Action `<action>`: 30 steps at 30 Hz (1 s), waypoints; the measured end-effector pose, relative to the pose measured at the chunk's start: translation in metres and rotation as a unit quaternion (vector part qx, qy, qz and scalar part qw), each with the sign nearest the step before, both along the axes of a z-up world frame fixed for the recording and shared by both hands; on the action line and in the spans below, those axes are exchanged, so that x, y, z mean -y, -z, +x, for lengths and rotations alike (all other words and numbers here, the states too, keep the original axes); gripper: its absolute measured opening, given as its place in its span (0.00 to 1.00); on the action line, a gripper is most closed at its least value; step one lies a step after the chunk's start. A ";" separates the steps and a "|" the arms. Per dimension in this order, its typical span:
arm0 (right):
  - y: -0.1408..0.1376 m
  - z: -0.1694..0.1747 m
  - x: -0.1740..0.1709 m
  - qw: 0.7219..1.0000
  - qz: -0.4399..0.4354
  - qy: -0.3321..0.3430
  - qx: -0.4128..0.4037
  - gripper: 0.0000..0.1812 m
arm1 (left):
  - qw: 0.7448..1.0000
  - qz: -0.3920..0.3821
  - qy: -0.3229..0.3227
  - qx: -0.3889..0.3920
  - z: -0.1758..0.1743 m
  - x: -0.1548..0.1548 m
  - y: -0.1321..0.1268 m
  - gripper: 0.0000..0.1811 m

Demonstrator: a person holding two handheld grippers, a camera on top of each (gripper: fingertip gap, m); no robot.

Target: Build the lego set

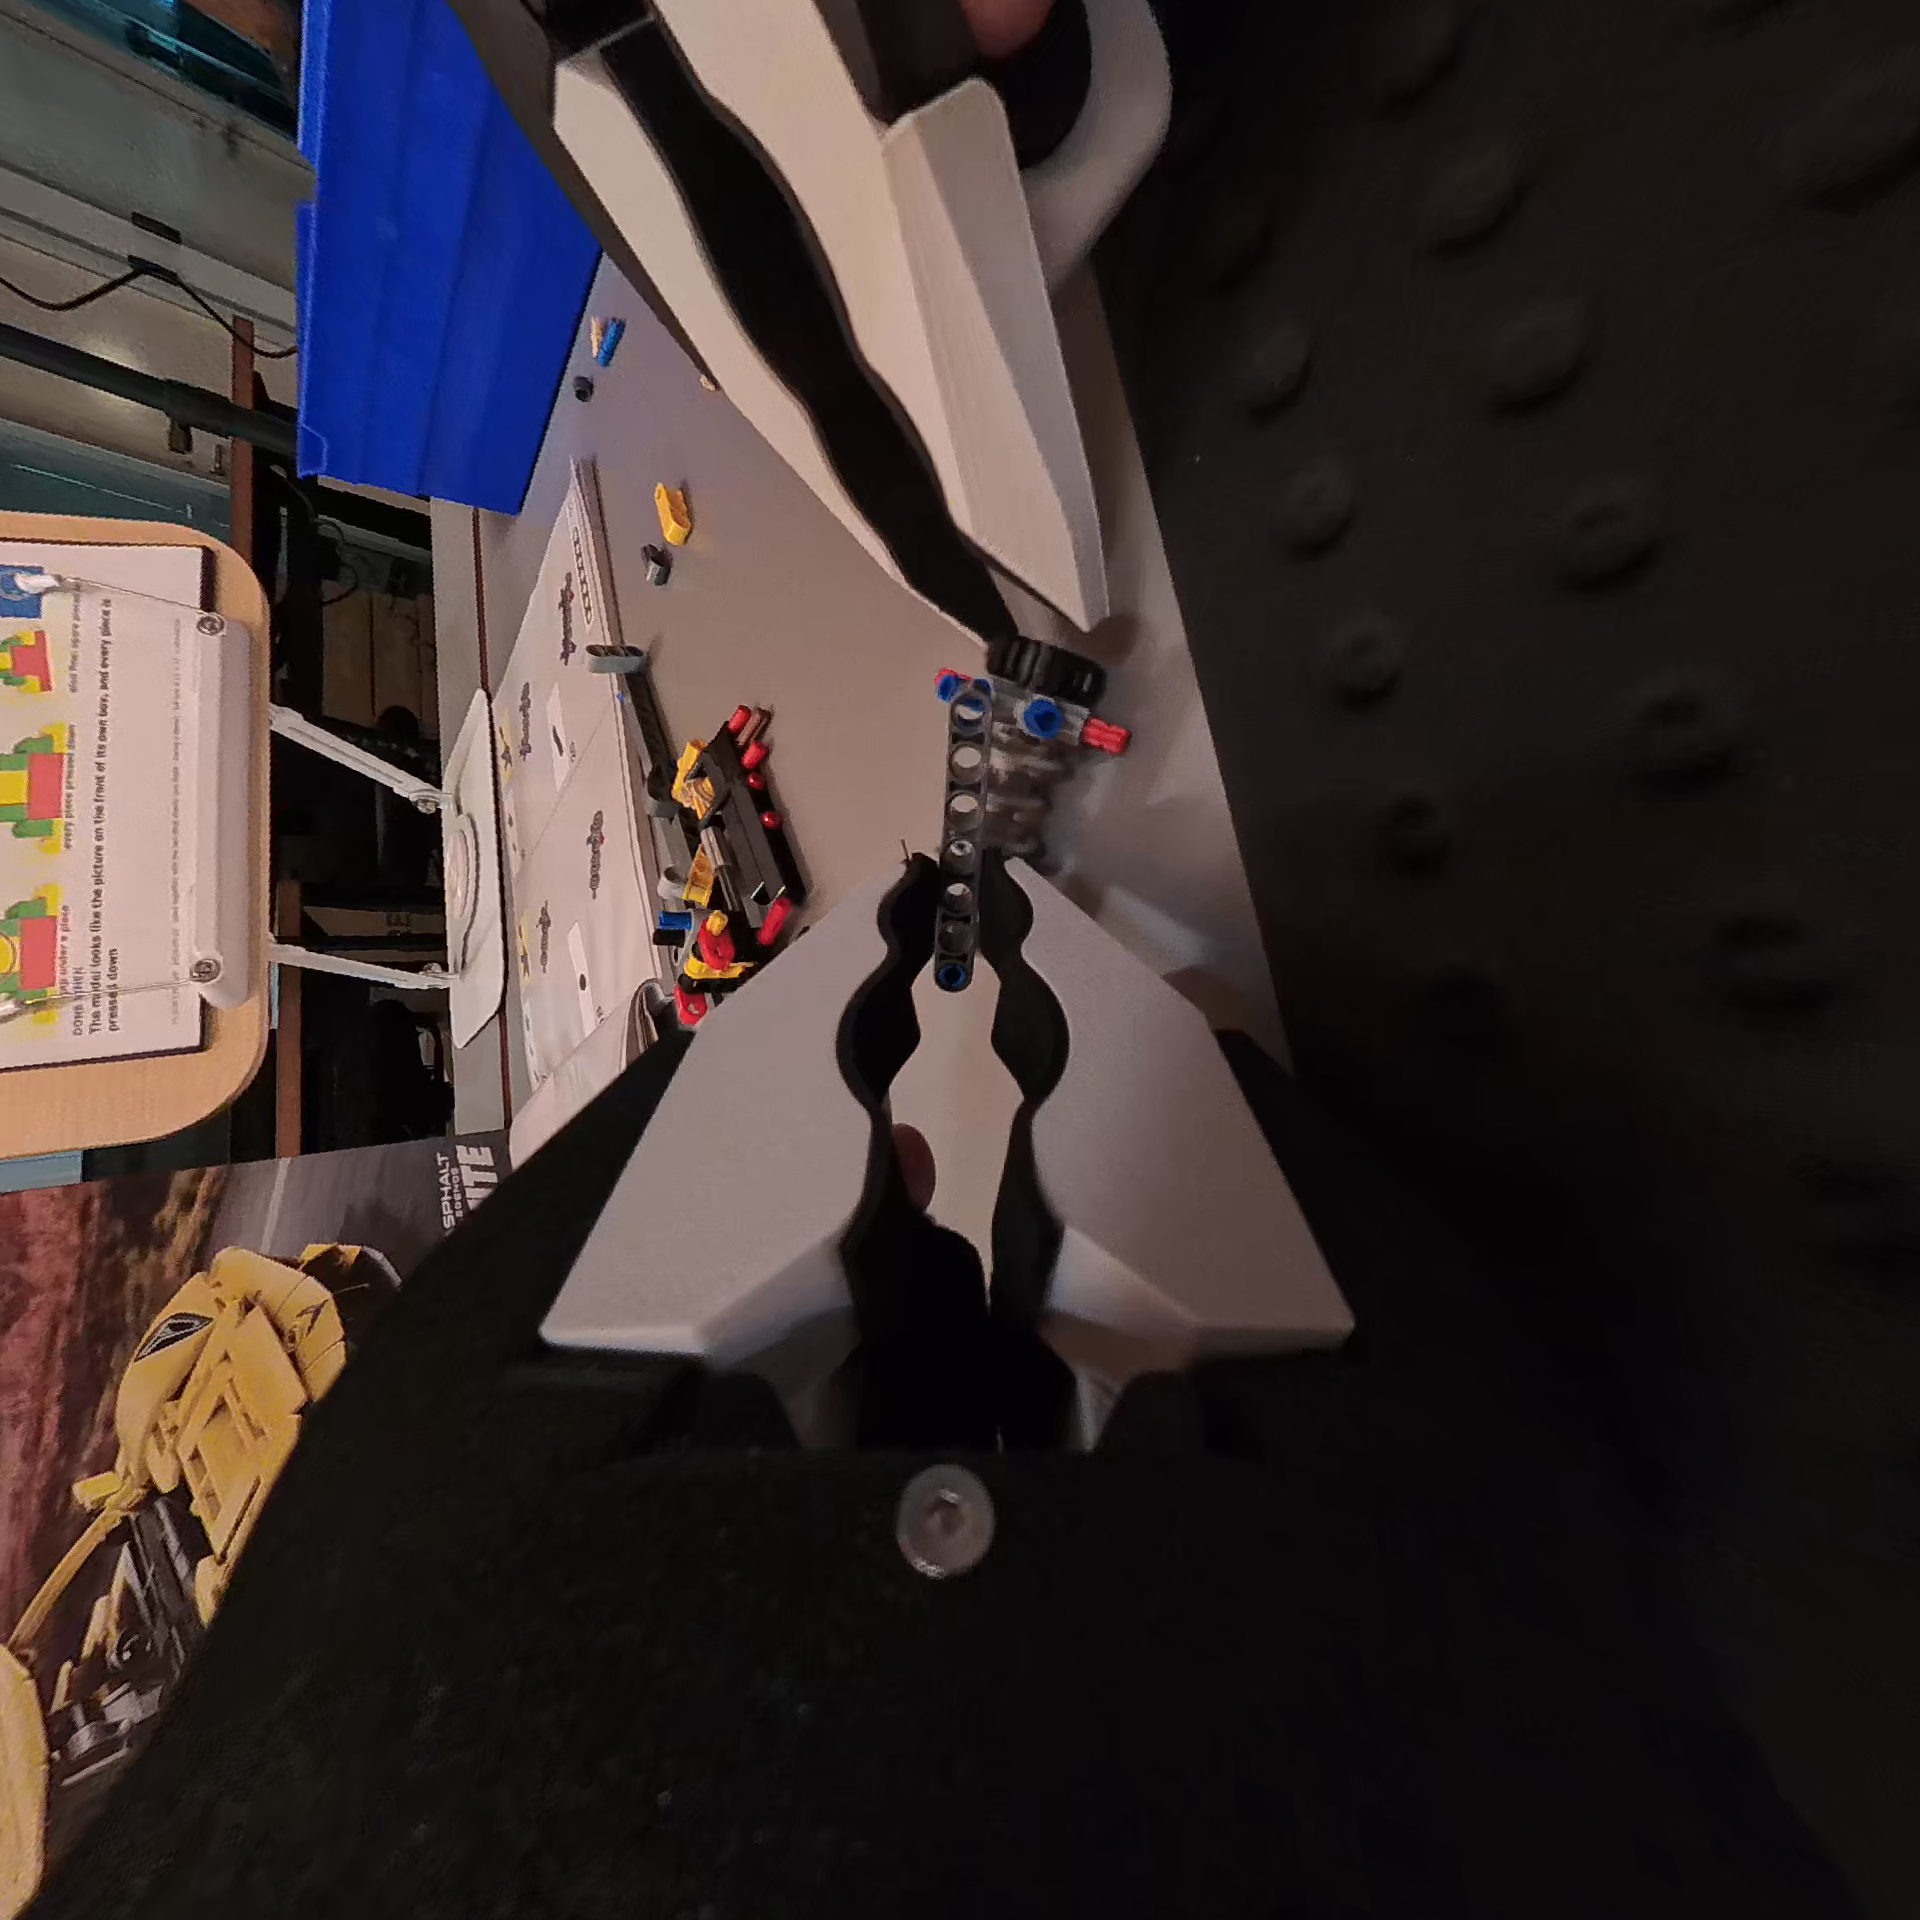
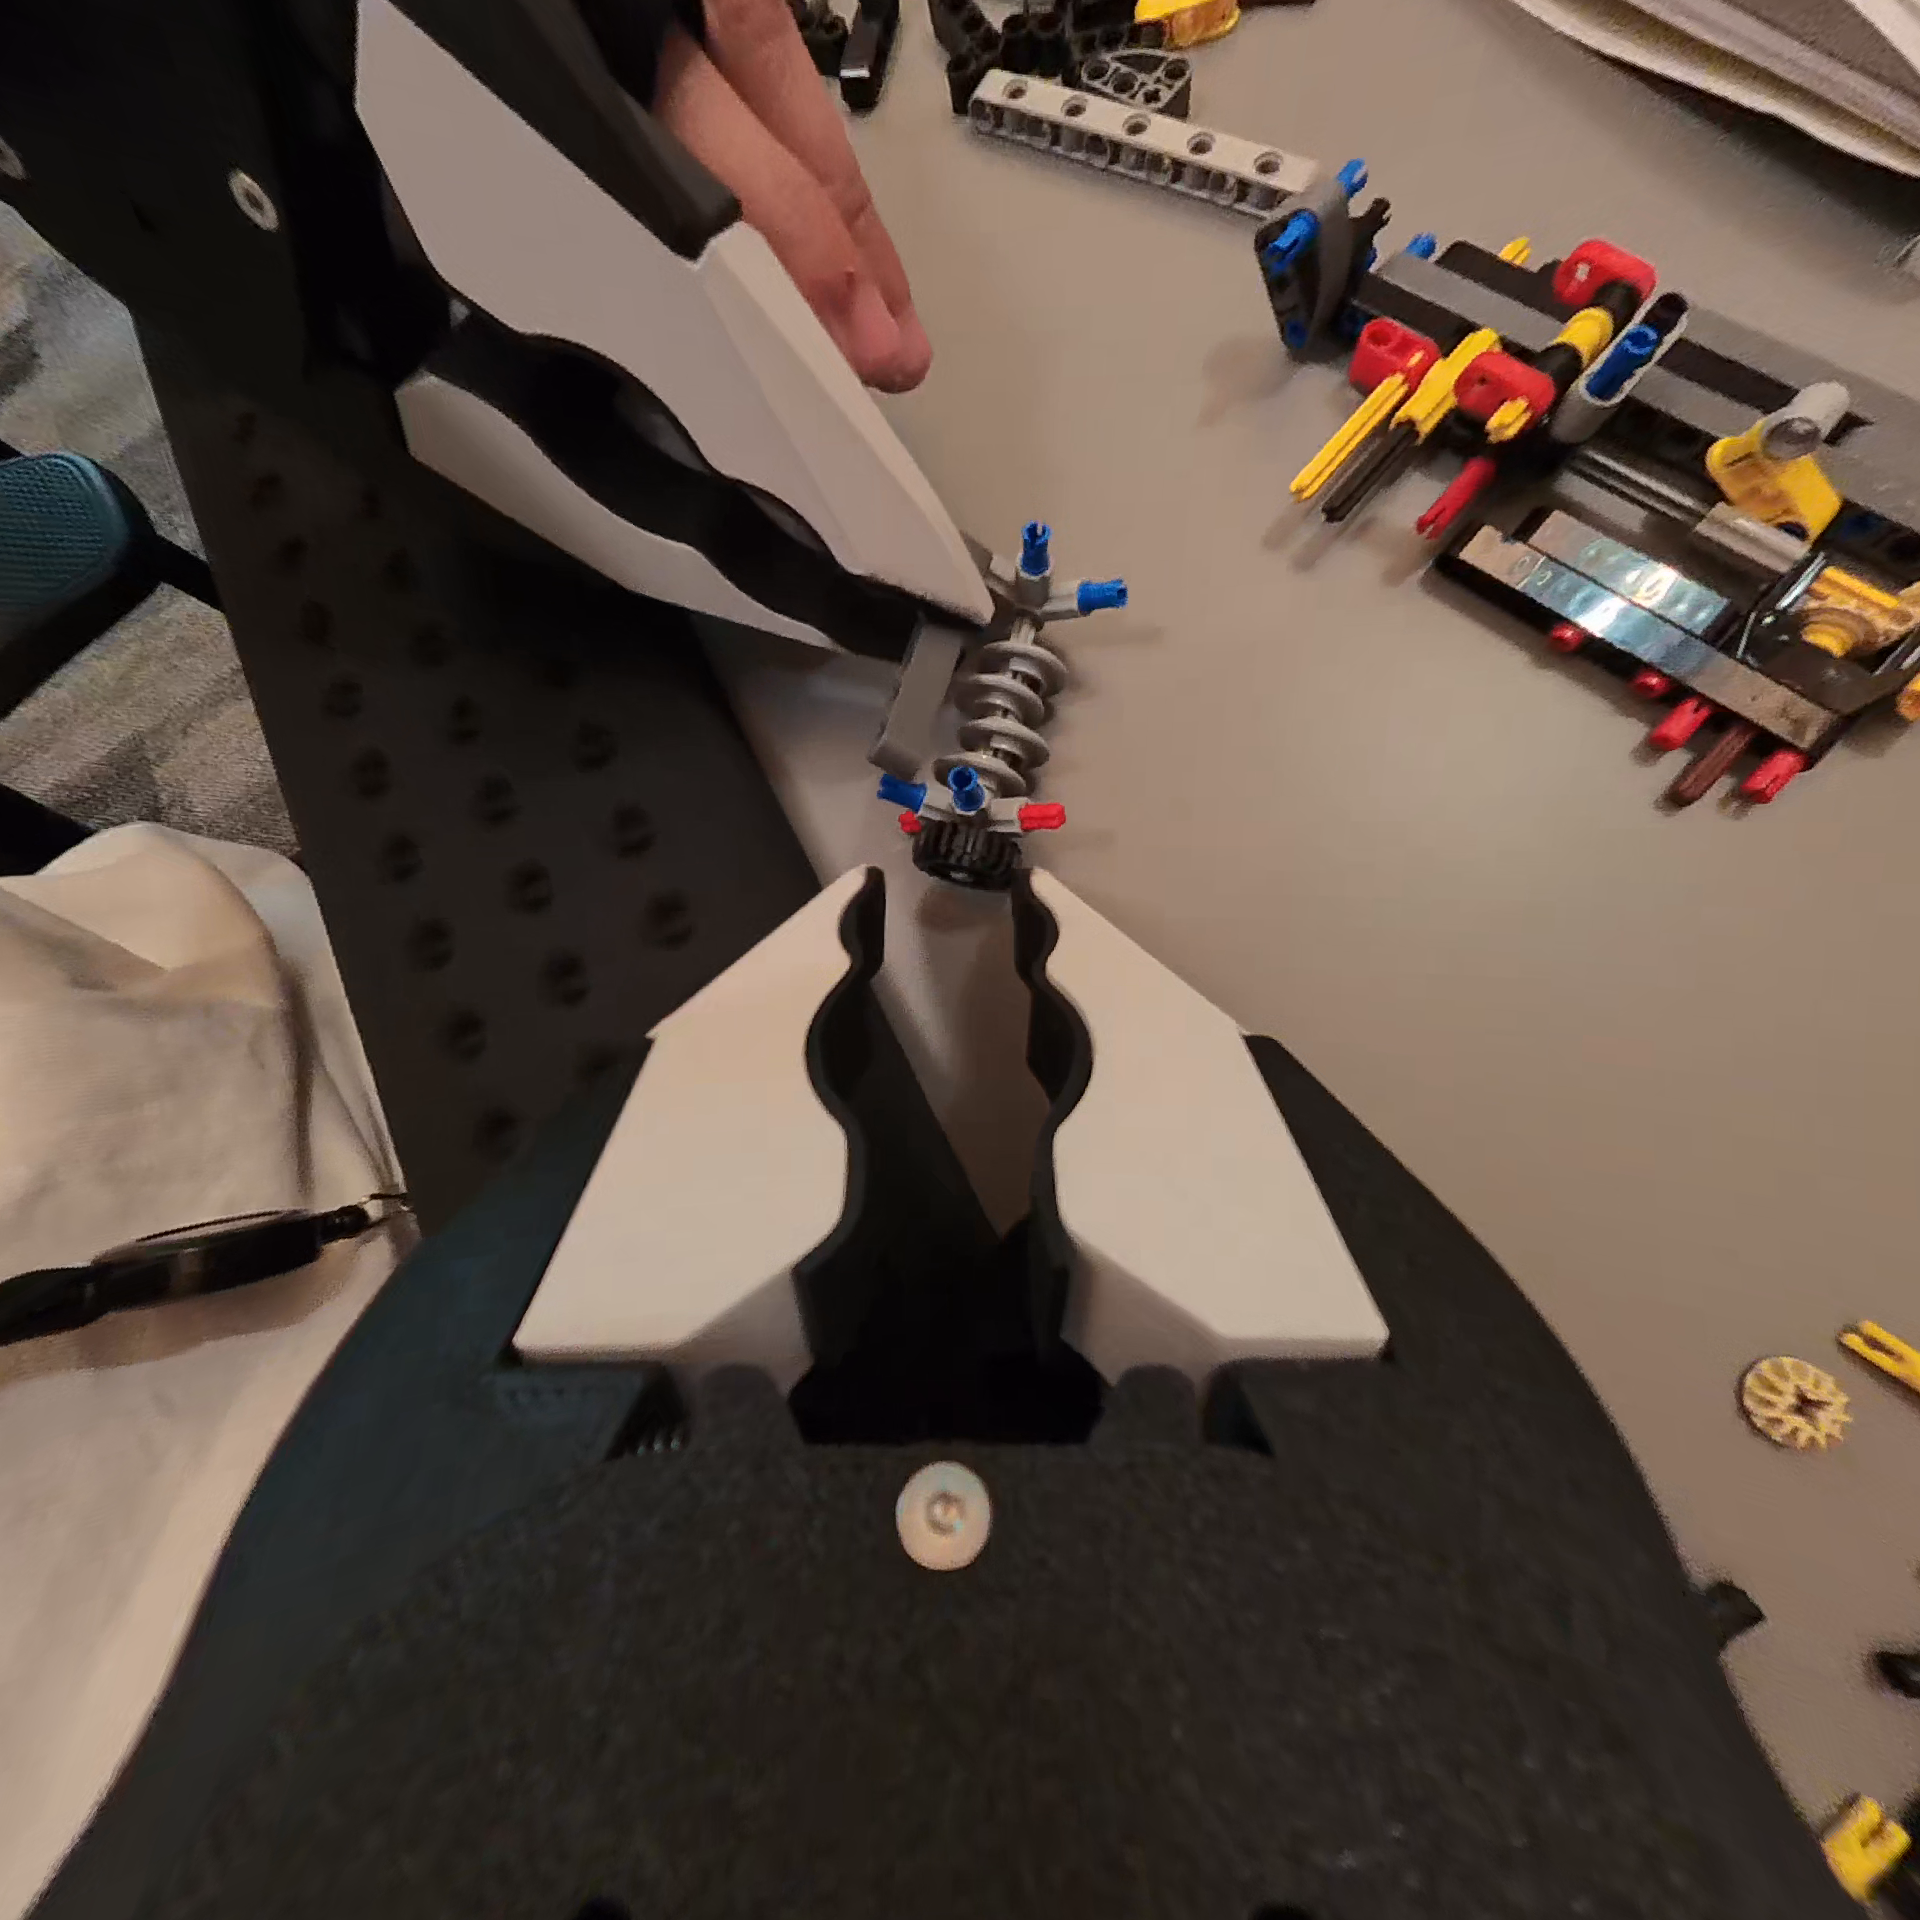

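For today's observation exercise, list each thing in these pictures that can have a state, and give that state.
left gripper: shut on the grey beam.
right gripper: open, at the black gear.
grey beam: held, joined to the spring.
spring: uncompressed, lying low over the table.
black gear: mounted on the assembly's end.
car chassis: partly built, resting on table.

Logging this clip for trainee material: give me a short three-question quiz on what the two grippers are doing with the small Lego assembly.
1. True or false: the left gripper is shut on the grey beam of the small assembly.
2. Which part sits just ahead of the fingertips of the right gripper? A) the black gear B) a yellow axle C) a tan disc
3. Fill in: the spiral part beside the beam is coloured ____.

Key: 1 true; 2 A; 3 grey.
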State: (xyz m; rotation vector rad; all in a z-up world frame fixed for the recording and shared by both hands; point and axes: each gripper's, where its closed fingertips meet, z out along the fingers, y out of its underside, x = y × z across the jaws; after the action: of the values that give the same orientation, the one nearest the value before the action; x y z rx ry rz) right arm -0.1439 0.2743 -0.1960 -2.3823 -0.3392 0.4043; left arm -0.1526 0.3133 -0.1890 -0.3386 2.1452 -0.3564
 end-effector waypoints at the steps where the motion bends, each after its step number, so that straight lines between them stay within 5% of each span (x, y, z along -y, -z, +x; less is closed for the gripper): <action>1: -0.001 -0.002 -0.001 1.000 -0.001 -0.001 -0.009 0.12 | 1.000 -0.001 0.000 -0.004 0.000 0.000 0.000 0.04; 17: 0.005 -0.003 -0.007 1.000 -0.009 -0.007 0.005 0.11 | 0.998 0.001 0.006 -0.066 -0.004 0.003 0.003 0.04; 24: 0.008 -0.001 -0.007 0.997 -0.048 0.014 -0.061 0.11 | 0.995 0.093 0.025 -0.017 0.001 0.001 0.003 0.03; 30: 0.006 -0.001 -0.008 0.989 -0.073 0.022 -0.125 0.11 | 0.999 0.033 0.017 -0.005 0.002 0.002 -0.003 0.03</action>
State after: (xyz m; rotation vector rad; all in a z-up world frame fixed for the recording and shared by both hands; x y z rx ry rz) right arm -0.1446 0.2823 -0.2019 -2.4389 -0.1468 0.7211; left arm -0.1501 0.3112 -0.1865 -0.2685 2.1697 -0.3030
